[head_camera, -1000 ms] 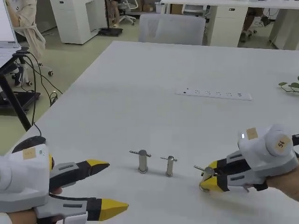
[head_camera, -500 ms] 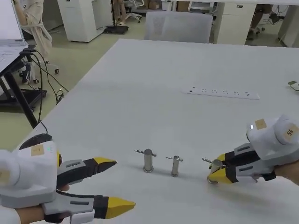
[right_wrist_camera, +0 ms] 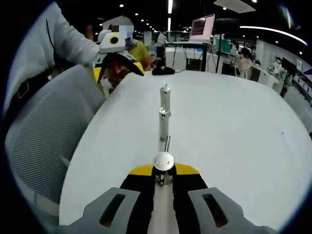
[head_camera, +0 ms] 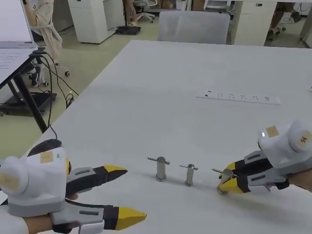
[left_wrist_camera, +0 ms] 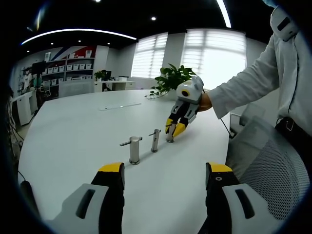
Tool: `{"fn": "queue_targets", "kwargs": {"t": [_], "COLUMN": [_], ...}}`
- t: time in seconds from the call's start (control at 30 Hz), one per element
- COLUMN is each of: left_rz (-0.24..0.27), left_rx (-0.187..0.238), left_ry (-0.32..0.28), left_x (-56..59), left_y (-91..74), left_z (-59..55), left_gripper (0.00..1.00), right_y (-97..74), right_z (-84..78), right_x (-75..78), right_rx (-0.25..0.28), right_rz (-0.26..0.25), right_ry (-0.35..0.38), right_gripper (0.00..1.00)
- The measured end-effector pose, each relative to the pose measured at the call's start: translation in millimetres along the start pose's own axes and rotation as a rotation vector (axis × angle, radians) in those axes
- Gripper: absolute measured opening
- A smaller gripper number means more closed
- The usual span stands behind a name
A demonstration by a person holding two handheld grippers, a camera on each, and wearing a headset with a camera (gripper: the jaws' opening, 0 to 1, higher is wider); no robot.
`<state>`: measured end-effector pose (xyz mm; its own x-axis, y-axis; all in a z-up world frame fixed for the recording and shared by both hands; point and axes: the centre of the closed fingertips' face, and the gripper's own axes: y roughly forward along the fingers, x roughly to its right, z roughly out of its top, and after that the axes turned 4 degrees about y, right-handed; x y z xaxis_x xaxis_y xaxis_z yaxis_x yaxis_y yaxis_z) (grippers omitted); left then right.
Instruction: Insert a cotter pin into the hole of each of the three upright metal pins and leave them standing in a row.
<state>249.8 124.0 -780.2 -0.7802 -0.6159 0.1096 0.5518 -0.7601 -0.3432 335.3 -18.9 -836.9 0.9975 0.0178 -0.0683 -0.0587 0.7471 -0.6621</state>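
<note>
1. Open-plan office. White table (head_camera: 195, 73) with a power strip (head_camera: 242, 97) further back and a grey chair (head_camera: 194, 27) at the far edge.
2. Row so far: left metal pin (head_camera: 161, 169) and middle metal pin (head_camera: 189, 175) stand upright and free. Each has its cotter pin crosswise through the head: left cotter pin (head_camera: 155, 159), middle cotter pin (head_camera: 184, 166).
3. Third metal pin (head_camera: 224, 181) is near the middle one, on its right. Its own cotter pin, the third cotter pin (head_camera: 218, 171), sticks out toward the row.
4. Right hand-held gripper (head_camera: 228, 178) is clamped on the third pin's shaft below the head. In the right gripper view the round head sits between the jaws, with the other two pins lined up straight ahead.
5. Change over the last second: the third pin looked tilted and slightly off the surface. Now it reads upright, with its base apparently on the table. Most of the frame shift is the headset moving, not the pins.
6. Left hand-held gripper (head_camera: 134, 192) has its jaws wide apart with nothing in them. It hovers well left of the row.
7. Read: all three pins look pinned and the row is set, so only the release is left.
8. Risk: the pin is tall on a narrow base, so uneven jaw opening could tip it. Open slowly and back straight out.
</note>
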Motion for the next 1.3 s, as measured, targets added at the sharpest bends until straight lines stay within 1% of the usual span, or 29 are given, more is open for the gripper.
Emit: {"fn": "queue_targets", "kwargs": {"t": [0.1, 0.17, 0.27, 0.43, 0.57, 0.6, 0.67, 0.73, 0.83, 0.93, 0.97, 1.07, 1.13, 1.23, 1.27, 1.3], "left_rz": [0.001, 0.002, 0.003, 0.003, -0.001, -0.002, -0.002, -0.002, 0.000, 0.004, 0.010, 0.021, 0.025, 0.028, 0.032, 0.036], "left_rx": [-0.003, -0.004, -0.004, -0.006, -0.005, -0.002, 0.001, 0.003, 0.005, 0.009, 0.012, 0.018, 0.019, 0.022, 0.023, 0.025], "left_ry": [-0.001, 0.000, -0.001, 0.000, 0.002, 0.001, 0.002, 0.003, 0.005, 0.005, 0.006, 0.007, 0.012, 0.016, 0.018, 0.020], "left_x": [-0.7, -0.9, -1.2, -0.8, 0.8, 0.9, 1.2, 1.4, 1.4, -0.1, -1.6, -5.0, -6.6, -8.3, -9.5, -10.4], "left_y": [-0.6, -0.9, -1.3, -0.7, 0.7, 1.0, 1.5, 1.7, 2.0, 2.0, 2.0, 2.0, 2.0, 2.3, 2.5, 2.5], "left_z": [-0.2, -0.1, 0.5, 0.9, 1.8, 2.5, 3.6, 4.3, 4.9, 5.4, 5.8, 6.9, 7.5, 8.1, 8.3, 8.5], "left_gripper": [0.67, 0.67, 0.67, 0.67, 0.67, 0.67, 0.67, 0.67, 0.67, 0.67, 0.67, 0.67, 0.67, 0.67, 0.67, 0.67], "right_y": [-1.3, -2.2, -2.7, -2.4, -2.8, -3.4, -5.3, -7.7, -12.0, -14.9, -16.1, -19.5, -22.1, -27.1, -28.3, -28.8], "right_z": [0.4, 0.1, 0.2, 0.2, -0.9, -0.8, -1.3, -0.6, 0.2, 0.9, 0.6, -1.7, -3.3, -5.3, -7.2, -7.3], "right_x": [1.2, 1.2, 0.5, 0.9, 2.2, 3.4, 5.1, 5.1, 4.1, 1.1, -0.3, -3.4, -3.4, -1.3, -1.6, -1.9], "right_rx": [0.005, 0.013, 0.018, 0.018, 0.007, 0.008, 0.007, 0.017, 0.030, 0.049, 0.055, 0.063, 0.074, 0.090, 0.093, 0.099], "right_rz": [0.017, 0.029, 0.036, 0.032, 0.019, 0.011, 0.000, -0.004, -0.026, -0.039, -0.050, -0.077, -0.108, -0.165, -0.183, -0.190], "right_ry": [-0.027, -0.030, -0.047, -0.059, -0.033, -0.018, -0.009, 0.011, 0.051, 0.111, 0.137, 0.169, 0.201, 0.225, 0.272, 0.297], "right_gripper": [0.14, 0.14, 0.14, 0.15, 0.16, 0.19, 0.20, 0.22, 0.27, 0.32, 0.33, 0.37, 0.41, 0.44, 0.48, 0.51]}}
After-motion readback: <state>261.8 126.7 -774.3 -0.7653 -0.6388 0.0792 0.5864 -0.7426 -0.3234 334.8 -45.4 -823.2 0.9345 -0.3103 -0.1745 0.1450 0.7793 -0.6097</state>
